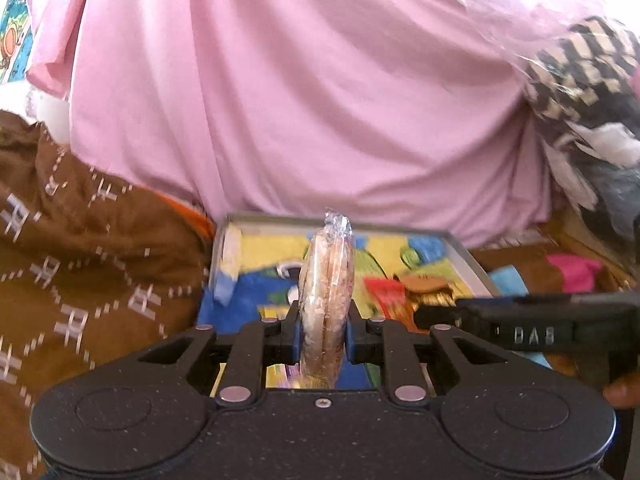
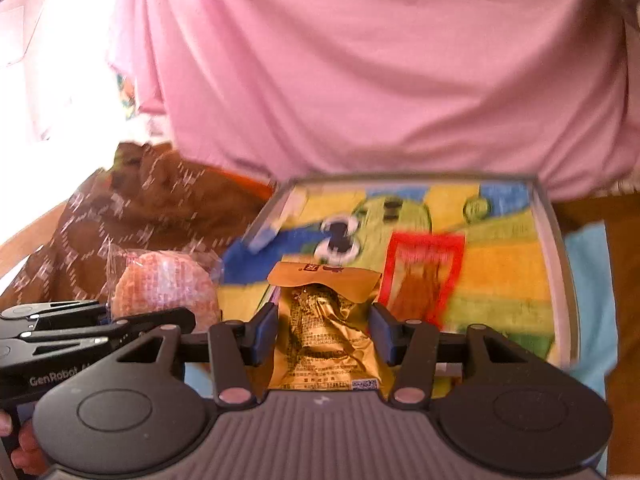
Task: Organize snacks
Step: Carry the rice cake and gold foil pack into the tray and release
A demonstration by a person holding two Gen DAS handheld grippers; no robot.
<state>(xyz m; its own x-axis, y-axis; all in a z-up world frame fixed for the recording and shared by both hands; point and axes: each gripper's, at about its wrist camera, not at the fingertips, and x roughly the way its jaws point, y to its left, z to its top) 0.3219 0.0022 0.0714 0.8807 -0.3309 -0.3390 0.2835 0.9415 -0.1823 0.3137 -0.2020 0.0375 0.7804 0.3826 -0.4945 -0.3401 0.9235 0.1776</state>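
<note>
two claws, each holding one snack above the tray

the left claw [image 1: 323, 334] is clamping one clear-wrapped biscuit pack [image 1: 326, 304] edge-on (its round face is showing only in the right view), the right claw [image 2: 323, 334] is pinching one gold packet [image 2: 324, 340]; one red packet [image 2: 420, 280] is lying in the metal-rimmed tray [image 2: 560, 264], much of its colourful floor sitting bare.
</note>
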